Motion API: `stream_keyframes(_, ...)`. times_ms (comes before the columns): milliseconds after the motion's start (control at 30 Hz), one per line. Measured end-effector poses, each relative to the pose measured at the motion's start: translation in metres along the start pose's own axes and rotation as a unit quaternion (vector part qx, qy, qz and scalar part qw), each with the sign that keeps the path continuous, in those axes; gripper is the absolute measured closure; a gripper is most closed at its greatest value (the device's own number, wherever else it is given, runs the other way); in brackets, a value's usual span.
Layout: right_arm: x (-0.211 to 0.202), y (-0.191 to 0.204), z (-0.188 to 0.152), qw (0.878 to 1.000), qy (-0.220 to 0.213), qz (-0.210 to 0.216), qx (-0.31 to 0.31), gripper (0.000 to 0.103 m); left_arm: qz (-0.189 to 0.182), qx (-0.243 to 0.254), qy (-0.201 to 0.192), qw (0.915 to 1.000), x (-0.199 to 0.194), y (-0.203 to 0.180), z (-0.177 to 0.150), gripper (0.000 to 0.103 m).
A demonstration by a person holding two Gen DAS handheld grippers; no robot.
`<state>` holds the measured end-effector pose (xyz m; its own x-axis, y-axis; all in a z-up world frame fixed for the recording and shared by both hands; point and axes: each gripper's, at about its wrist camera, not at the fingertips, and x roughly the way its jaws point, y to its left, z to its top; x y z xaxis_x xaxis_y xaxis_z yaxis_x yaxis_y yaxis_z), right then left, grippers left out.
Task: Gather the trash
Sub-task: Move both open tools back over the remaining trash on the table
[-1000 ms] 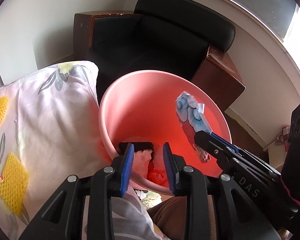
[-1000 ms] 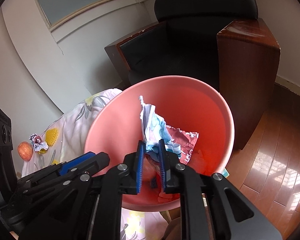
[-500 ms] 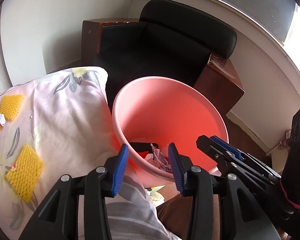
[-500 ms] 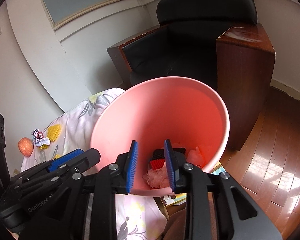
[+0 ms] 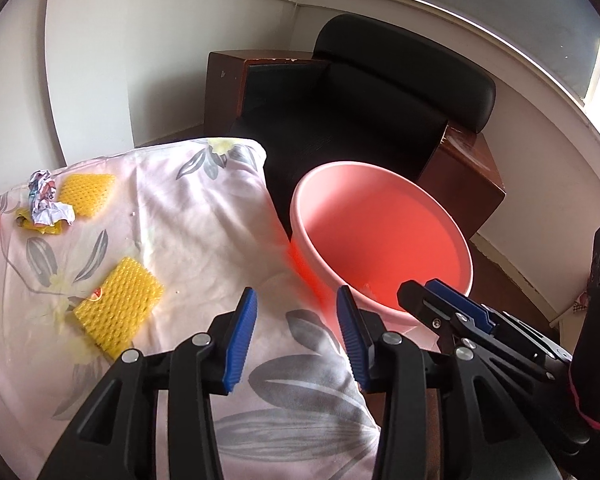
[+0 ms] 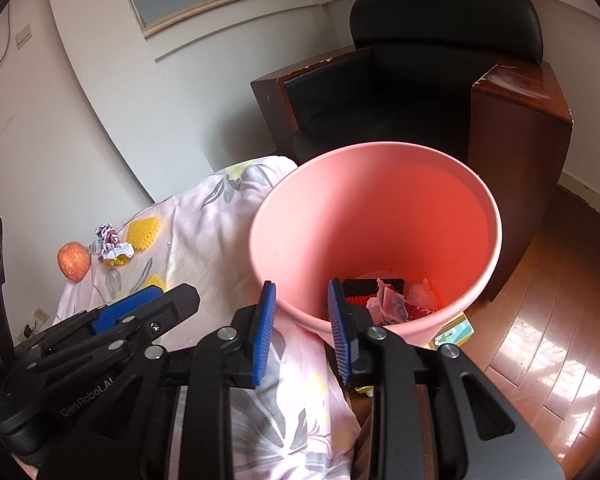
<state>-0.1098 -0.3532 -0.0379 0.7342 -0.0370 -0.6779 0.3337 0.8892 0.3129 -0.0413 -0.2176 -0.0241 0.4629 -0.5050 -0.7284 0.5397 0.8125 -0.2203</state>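
A pink bin (image 6: 380, 216) stands beside the floral cloth (image 5: 188, 224). Crumpled wrappers and a black-and-red piece (image 6: 384, 300) lie at its bottom. On the cloth lie a crumpled wrapper (image 5: 46, 204), two yellow foam nets (image 5: 118, 316) (image 5: 86, 194) and a yellow scrap under the wrapper. My left gripper (image 5: 296, 332) hangs open over the cloth's near corner, left of the bin, nothing between its blue pads. My right gripper (image 6: 302, 332) is open and empty at the bin's near rim. Each gripper shows in the other's view: right gripper (image 5: 440, 300), left gripper (image 6: 148, 304).
An apple (image 6: 74, 260) rests at the cloth's far left edge. A black armchair (image 5: 364, 120) with wooden sides stands behind the bin, close to the wall. Wooden floor (image 6: 560, 300) lies to the right. A small colourful box (image 6: 454, 330) sits on the floor by the bin's base.
The blue-and-red wrapper left the right gripper and fell into the bin. Both grippers widened, then drew back and up from the bin; the left one swung toward the cloth.
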Motion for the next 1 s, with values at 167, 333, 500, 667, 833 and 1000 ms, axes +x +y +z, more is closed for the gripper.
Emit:
stream_keyframes(167,-0.004,0.012,-0.004,1.0,0.002,0.007,-0.011,0.075,0.005,-0.012,-0.003,0.9999,-0.011,0.011,-0.005,0.062)
stream_keyframes(333,-0.005,0.023,-0.011,1.0,0.009,0.009,-0.018,0.075,0.012,-0.019,-0.005,0.9997,-0.017,0.021,-0.014,0.056)
stream_keyframes(500,0.001,0.036,-0.022,0.999,0.024,0.014,-0.028,0.075,0.025,-0.029,-0.003,0.9993,-0.02,0.035,-0.024,0.056)
stream_keyframes(667,0.008,0.053,-0.031,0.998,0.039,0.026,-0.045,0.075,0.048,-0.039,-0.013,0.998,-0.027,0.052,-0.034,0.056)
stream_keyframes(833,0.013,0.068,-0.036,0.996,0.051,0.036,-0.058,0.075,0.071,-0.054,-0.031,0.9955,-0.039,0.072,-0.043,0.056)
stream_keyframes(1000,0.02,0.083,-0.043,0.994,0.064,0.049,-0.071,0.075,0.091,-0.076,-0.045,0.992,-0.052,0.099,-0.052,0.056)
